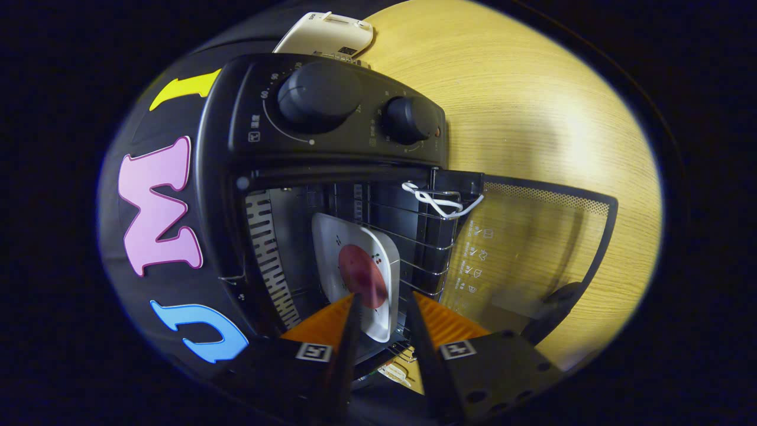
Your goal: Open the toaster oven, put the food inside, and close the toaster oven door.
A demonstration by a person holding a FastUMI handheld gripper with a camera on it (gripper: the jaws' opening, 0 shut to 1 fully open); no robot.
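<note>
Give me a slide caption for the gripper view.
Tool open around plate of food on toaster oven rack, door open.

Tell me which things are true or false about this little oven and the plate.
1. The toaster oven door is shut. False: it hangs open, swung out over the wooden table.
2. A white plate with a round reddish food sits on the wire rack inside. True.
3. The gripper is clamped on the plate. False: its fingers stand apart, either side of the plate's near edge.
4. The oven has two dark knobs on its panel. True.
5. A white cord is looped on the rack. True.
</note>
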